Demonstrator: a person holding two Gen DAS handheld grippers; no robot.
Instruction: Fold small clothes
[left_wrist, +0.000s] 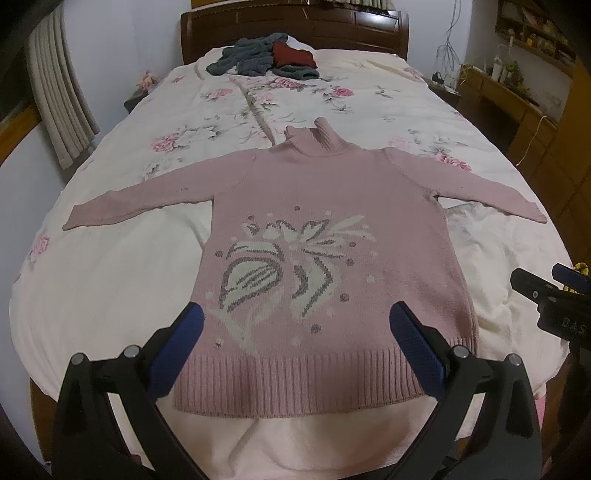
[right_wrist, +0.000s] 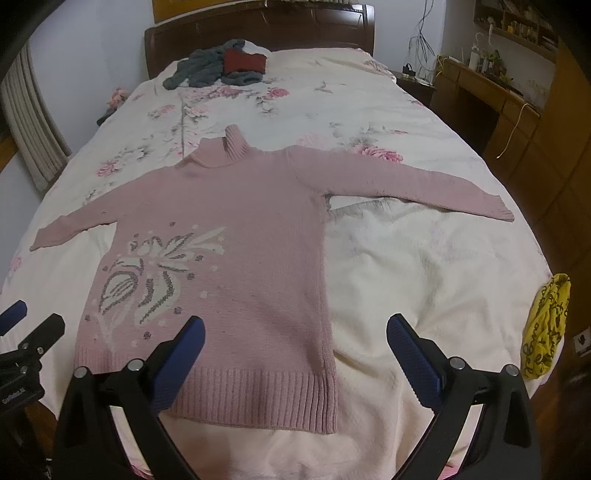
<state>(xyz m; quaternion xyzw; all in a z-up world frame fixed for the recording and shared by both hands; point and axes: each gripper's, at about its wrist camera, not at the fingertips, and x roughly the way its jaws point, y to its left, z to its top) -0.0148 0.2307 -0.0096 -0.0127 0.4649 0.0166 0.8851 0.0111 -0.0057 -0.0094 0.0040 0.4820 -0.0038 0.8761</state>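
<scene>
Pink sweater (left_wrist: 325, 236) spread flat mid-frame for folding | left gripper (left_wrist: 295, 343), right gripper (right_wrist: 295, 345): jaws open, empty, above hem

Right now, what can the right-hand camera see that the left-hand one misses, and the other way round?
Only the right wrist view shows the yellow patterned cloth whole at the bed's right edge, plus the open right gripper. Only the left wrist view shows the open left gripper head-on over the hem. Both share the pink sweater spread flat, sleeves out, and the grey and red clothes pile near the headboard.
</scene>
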